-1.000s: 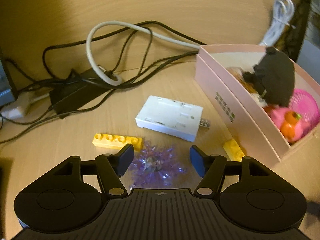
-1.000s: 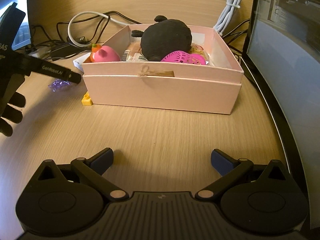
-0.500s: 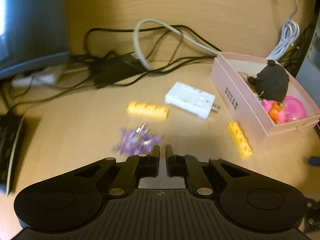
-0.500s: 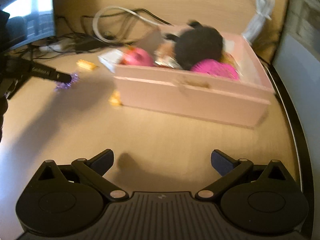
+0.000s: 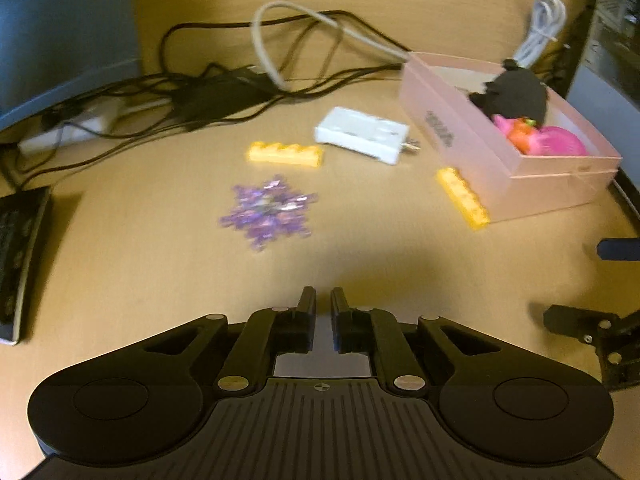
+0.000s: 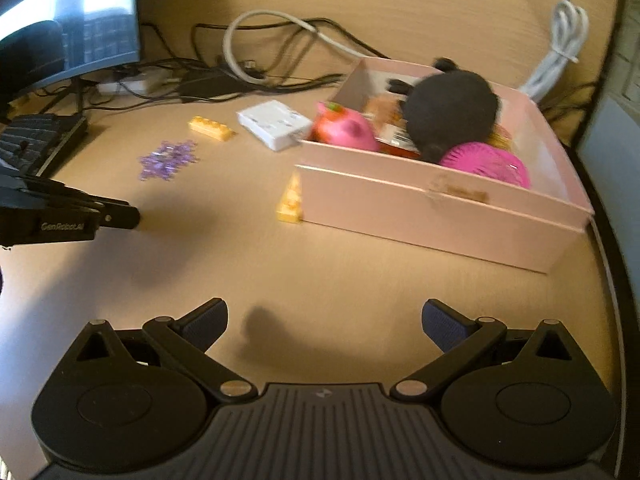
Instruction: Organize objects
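Note:
A purple snowflake ornament lies flat on the wooden desk, well ahead of my left gripper, which is shut with only a thin slit between its pads and nothing in it. One yellow brick lies beyond the snowflake. A second yellow brick rests against the pink box. A white plug adapter sits beside the box. The box holds a black plush, a pink toy and a pink ball. My right gripper stands open and empty in front of the box.
A tangle of black and grey cables and a black power brick lie at the back. A monitor and a keyboard are at the left. A coiled white cable hangs behind the box. Another screen borders the right.
My left gripper closed without catching the snowflake and pulled back from it; the ornament stays on the desk. The right gripper stayed open and drifted a little.

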`<state>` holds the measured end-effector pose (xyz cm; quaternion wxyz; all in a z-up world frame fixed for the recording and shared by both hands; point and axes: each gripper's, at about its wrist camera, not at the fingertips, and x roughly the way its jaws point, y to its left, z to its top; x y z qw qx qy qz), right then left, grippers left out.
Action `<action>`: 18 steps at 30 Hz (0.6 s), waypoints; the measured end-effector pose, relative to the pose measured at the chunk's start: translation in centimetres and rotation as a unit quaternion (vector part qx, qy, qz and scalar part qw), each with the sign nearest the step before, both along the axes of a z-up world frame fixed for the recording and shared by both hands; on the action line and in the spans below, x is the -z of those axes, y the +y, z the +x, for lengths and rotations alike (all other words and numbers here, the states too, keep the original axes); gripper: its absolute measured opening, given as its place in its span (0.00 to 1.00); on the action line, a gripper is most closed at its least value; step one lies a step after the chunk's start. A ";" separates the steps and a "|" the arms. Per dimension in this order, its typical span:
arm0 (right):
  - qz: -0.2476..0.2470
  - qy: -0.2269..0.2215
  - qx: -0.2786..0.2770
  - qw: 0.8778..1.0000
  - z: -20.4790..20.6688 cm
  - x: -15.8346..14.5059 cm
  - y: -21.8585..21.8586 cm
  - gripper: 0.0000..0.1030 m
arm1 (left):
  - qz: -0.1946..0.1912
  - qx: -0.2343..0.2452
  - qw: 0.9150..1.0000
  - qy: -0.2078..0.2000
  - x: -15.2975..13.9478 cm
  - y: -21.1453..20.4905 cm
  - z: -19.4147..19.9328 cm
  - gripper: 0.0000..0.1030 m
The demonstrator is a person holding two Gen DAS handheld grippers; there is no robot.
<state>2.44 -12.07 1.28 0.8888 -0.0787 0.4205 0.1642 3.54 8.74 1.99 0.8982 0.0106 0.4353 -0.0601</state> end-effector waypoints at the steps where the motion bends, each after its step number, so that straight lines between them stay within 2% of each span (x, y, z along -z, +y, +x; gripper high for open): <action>1: -0.001 -0.002 0.008 1.000 0.1 0.0 -0.6 1.00 | -0.012 0.007 1.000 0.002 0.0 -0.2 0.2 0.18; 3: -0.003 -0.004 0.023 1.000 0.1 0.1 -1.6 1.00 | -0.030 0.038 0.999 0.010 -0.1 -1.1 0.5 0.18; 9: 0.002 0.014 0.060 0.998 0.5 0.9 -4.1 1.00 | -0.006 0.105 0.994 0.007 -0.1 -5.1 0.4 0.21; 11: 0.002 0.021 0.067 0.998 0.6 1.2 -4.6 1.00 | 0.006 0.123 0.992 0.006 -0.1 -6.2 0.4 0.29; 13: 0.001 0.021 0.071 0.997 0.4 1.4 -5.2 1.00 | 0.026 0.145 0.989 0.002 -0.1 -7.3 0.2 0.33; 15: 0.001 0.018 0.069 0.997 0.3 1.5 -5.6 1.00 | 0.018 0.151 0.988 0.003 0.0 -7.7 0.2 0.35; 18: 0.003 0.015 0.062 0.998 0.3 1.4 -6.1 1.00 | 0.018 0.148 0.989 0.007 0.0 -8.4 0.3 0.46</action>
